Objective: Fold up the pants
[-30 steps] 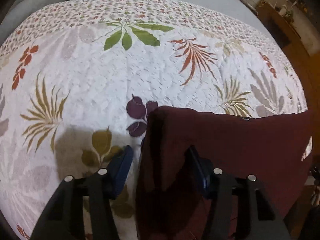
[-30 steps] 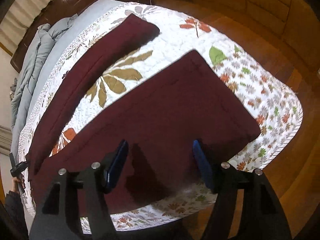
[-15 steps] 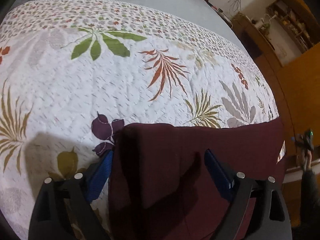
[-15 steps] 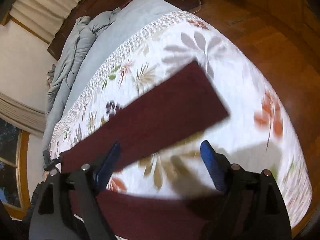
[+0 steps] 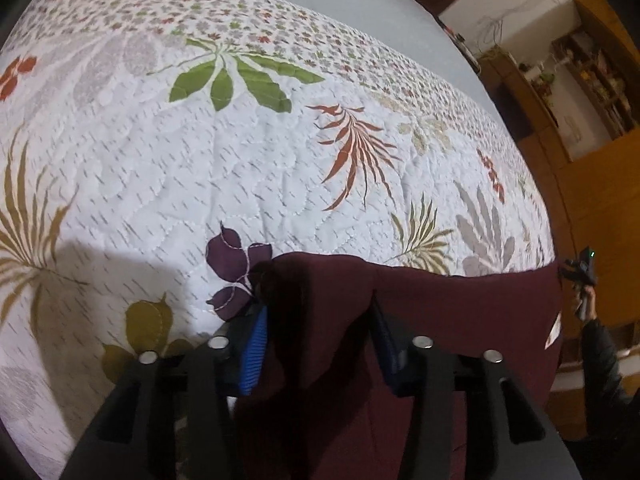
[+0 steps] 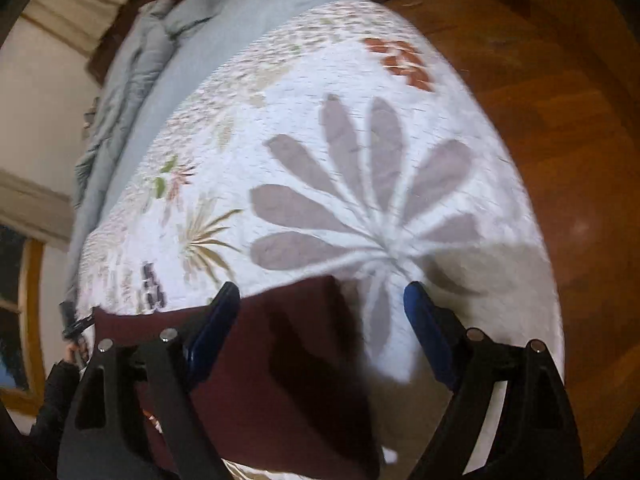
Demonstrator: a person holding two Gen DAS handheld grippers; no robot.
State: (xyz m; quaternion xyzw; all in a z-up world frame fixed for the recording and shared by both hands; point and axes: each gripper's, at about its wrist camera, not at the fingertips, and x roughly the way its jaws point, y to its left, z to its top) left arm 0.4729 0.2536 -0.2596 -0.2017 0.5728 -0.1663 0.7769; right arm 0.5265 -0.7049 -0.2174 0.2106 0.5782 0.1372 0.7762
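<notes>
The maroon pants [image 5: 420,320] lie on a white leaf-print quilt [image 5: 200,168]. In the left wrist view, my left gripper [image 5: 320,336] has its blue pads around a raised fold at the pants' left end, the cloth bunched between the jaws. In the right wrist view, the pants [image 6: 280,360] show their other end. My right gripper [image 6: 324,328] is open, and the corner of that end lies between its fingers.
The quilt [image 6: 360,160] covers a bed with a grey sheet and rumpled grey duvet [image 6: 132,64] at the head. Wooden floor [image 6: 560,120] lies past the bed's right edge. Wooden furniture [image 5: 580,100] stands at the right.
My left jaws have narrowed onto the pants' fold. My right gripper has swung from over the near leg to the end of the far leg, still open.
</notes>
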